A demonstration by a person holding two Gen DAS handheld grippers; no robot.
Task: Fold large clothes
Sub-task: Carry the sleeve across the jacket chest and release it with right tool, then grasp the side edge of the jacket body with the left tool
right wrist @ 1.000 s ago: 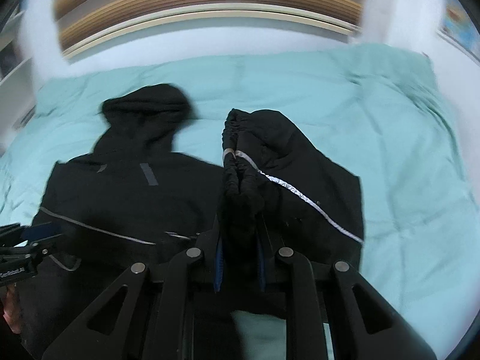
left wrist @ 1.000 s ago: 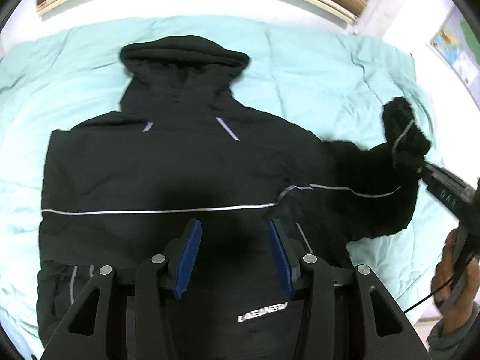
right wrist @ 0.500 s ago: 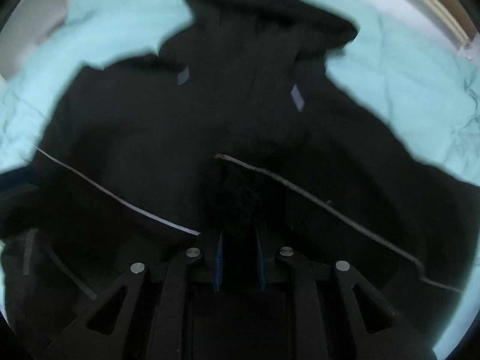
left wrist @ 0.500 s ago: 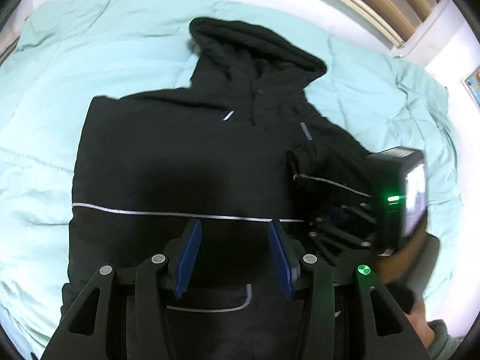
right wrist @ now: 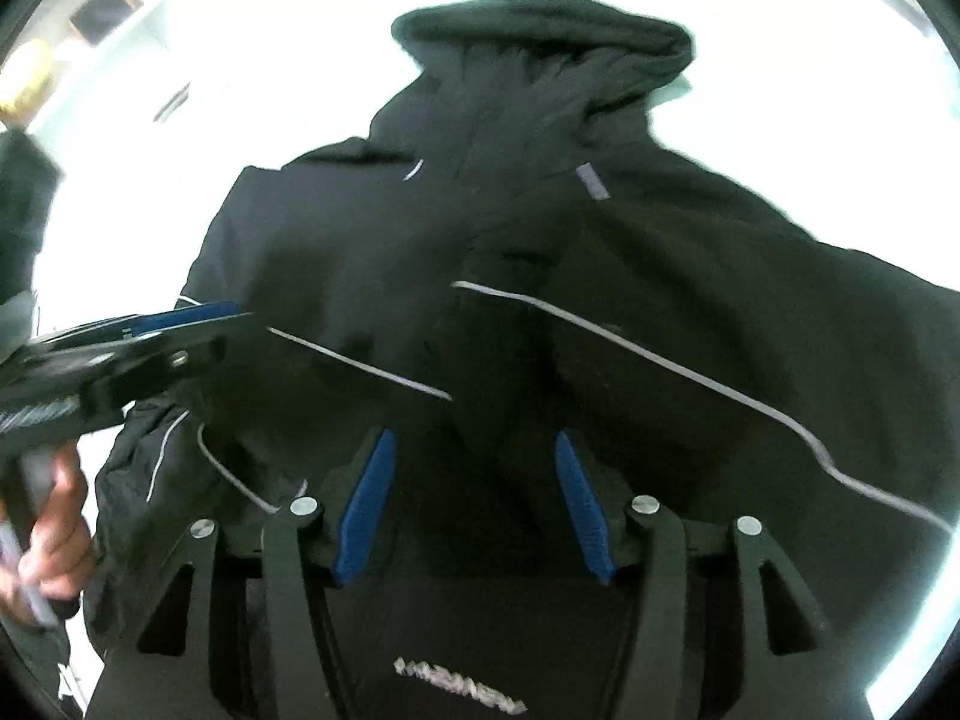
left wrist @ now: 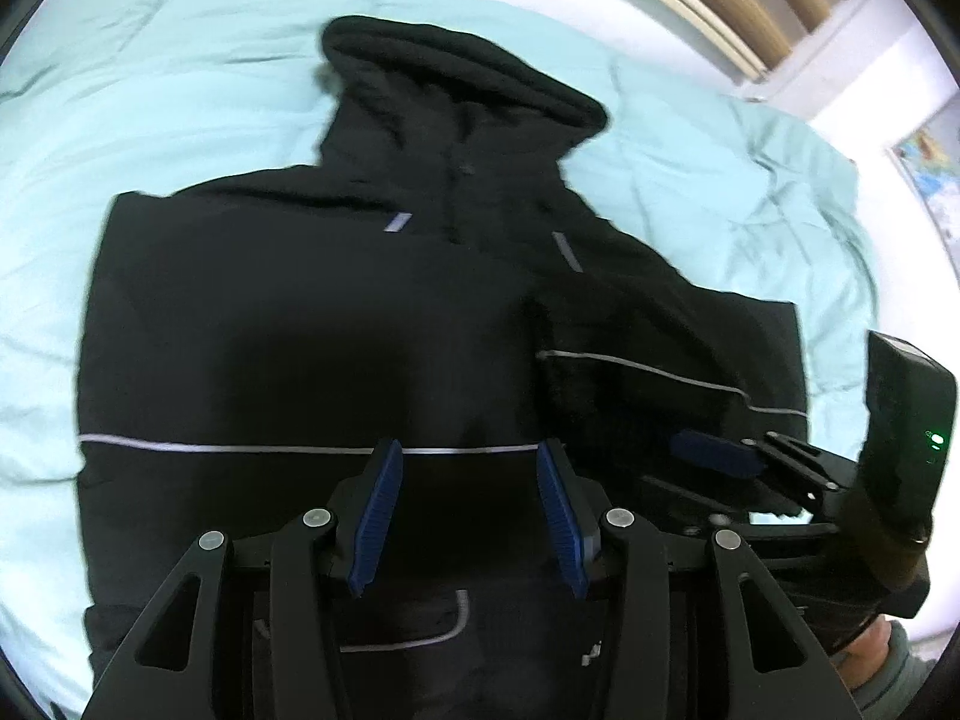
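Note:
A black hooded jacket (left wrist: 312,336) with thin reflective stripes lies flat on the bed, hood (left wrist: 462,78) at the far end. Its right sleeve (left wrist: 654,360) lies folded inward across the body. My left gripper (left wrist: 468,456) is open and empty above the jacket's lower middle. My right gripper (right wrist: 474,444) is open and empty above the folded sleeve (right wrist: 690,324); it also shows in the left wrist view (left wrist: 720,462) at the right. The jacket (right wrist: 336,252) fills the right wrist view, where the left gripper (right wrist: 180,330) enters from the left.
A mint-green duvet (left wrist: 180,90) covers the bed around the jacket. A slatted wooden headboard (left wrist: 738,0) and a white wall stand beyond it. A poster (left wrist: 930,168) hangs at the far right.
My right gripper carried the sleeve cuff in over the jacket body, let it go and opened. The sleeve now lies folded across the chest. The left gripper stayed open.

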